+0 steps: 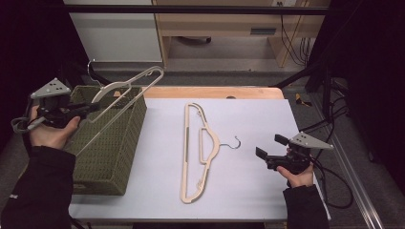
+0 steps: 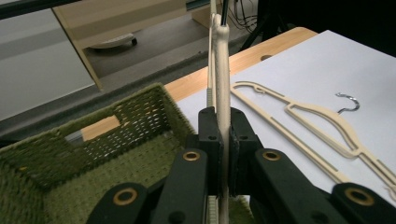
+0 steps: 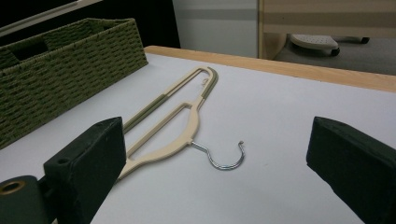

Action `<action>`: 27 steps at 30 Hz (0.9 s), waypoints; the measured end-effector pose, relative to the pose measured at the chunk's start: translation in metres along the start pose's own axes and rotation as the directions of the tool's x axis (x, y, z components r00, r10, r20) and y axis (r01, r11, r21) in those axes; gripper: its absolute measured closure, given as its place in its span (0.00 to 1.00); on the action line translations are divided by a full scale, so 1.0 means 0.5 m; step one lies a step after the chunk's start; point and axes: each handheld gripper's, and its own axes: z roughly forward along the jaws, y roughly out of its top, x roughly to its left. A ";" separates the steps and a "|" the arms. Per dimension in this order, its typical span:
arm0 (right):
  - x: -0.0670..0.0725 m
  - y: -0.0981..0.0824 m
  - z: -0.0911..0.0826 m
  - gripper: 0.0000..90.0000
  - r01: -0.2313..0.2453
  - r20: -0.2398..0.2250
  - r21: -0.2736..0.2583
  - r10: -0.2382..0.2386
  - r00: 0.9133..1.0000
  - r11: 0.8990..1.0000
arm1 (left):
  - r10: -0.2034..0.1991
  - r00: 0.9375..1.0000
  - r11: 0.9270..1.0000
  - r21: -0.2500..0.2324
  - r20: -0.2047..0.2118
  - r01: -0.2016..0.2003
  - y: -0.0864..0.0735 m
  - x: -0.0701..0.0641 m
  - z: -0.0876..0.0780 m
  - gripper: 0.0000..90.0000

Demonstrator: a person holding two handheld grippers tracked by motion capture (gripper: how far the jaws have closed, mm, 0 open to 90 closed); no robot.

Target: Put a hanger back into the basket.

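- The left gripper [image 1: 88, 109] is hovering at the far left of the scene, above the woven green basket [image 1: 112, 157], with its jaws clamped tight on a beige hanger [image 1: 125, 95].
- In the left gripper view that held hanger [image 2: 221, 84] is standing edge-on between the two black pads, which are pressing on it from both sides, right over the basket's open inside [image 2: 93, 154].
- From the high view the held hanger is slanting over the basket, its far end reaching beyond the basket's far right corner and its metal hook [image 1: 92, 71] sticking out past the basket's far edge.
- The right gripper [image 1: 270, 147] is sitting at the near right of the table, its jaws spread wide apart and gripping nothing.
- A second beige hanger [image 1: 198, 148] is lying flat on the white table sheet [image 1: 248, 114], between the basket and the right gripper, running near to far.
- Its metal hook [image 1: 234, 142] is pointing right, toward the right gripper, near it but not touching.
- In the right gripper view this lying hanger [image 3: 173, 121] is showing ahead between the wide-set jaws, with the basket [image 3: 60, 70] off to the left beyond it.
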 end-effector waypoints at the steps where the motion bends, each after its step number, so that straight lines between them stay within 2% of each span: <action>1: 0.000 0.000 0.000 0.06 0.000 0.000 0.000 0.000 1.000 1.000 | 0.000 1.000 1.000 0.000 0.000 0.000 0.000 0.000 0.000 0.95; 3: 0.000 0.000 0.001 0.06 0.000 0.006 0.004 0.000 1.000 1.000 | -0.011 1.000 1.000 0.000 -0.007 0.011 -0.012 0.021 -0.003 0.95; 7: 0.001 -0.001 0.002 0.06 -0.003 0.001 0.008 0.003 1.000 1.000 | -0.024 0.999 1.000 0.002 -0.022 0.024 -0.025 0.038 -0.003 0.95; 8: 0.000 -0.002 0.004 0.06 0.008 0.004 0.012 -0.008 1.000 1.000 | -0.029 0.999 0.999 0.017 -0.034 0.030 -0.034 0.051 -0.002 0.95; 9: 0.000 -0.002 0.004 0.06 0.008 0.004 0.012 -0.008 1.000 1.000 | -0.029 0.999 0.999 0.017 -0.034 0.030 -0.034 0.051 -0.002 0.95; 12: 0.001 -0.002 0.004 0.06 0.002 0.007 0.014 -0.002 1.000 1.000 | -0.047 0.997 0.998 0.035 -0.056 0.049 -0.055 0.076 -0.001 0.95; 16: 0.000 -0.002 0.004 0.06 0.000 0.011 0.014 0.000 1.000 1.000 | -0.058 0.996 0.998 0.033 -0.068 0.061 -0.075 0.094 -0.005 0.95; 19: 0.000 -0.003 0.005 0.06 -0.007 0.006 0.011 0.007 1.000 1.000 | -0.054 0.996 0.998 0.037 -0.071 0.057 -0.084 0.101 -0.008 0.95; 20: -0.002 -0.004 0.005 0.06 -0.001 0.012 0.017 0.001 1.000 1.000 | -0.039 0.996 0.998 0.053 -0.076 0.043 -0.090 0.107 -0.011 0.95; 27: -0.001 -0.004 0.007 0.06 -0.007 0.014 0.019 0.007 1.000 1.000 | -0.024 0.997 0.996 0.083 -0.069 0.030 -0.111 0.119 -0.010 0.95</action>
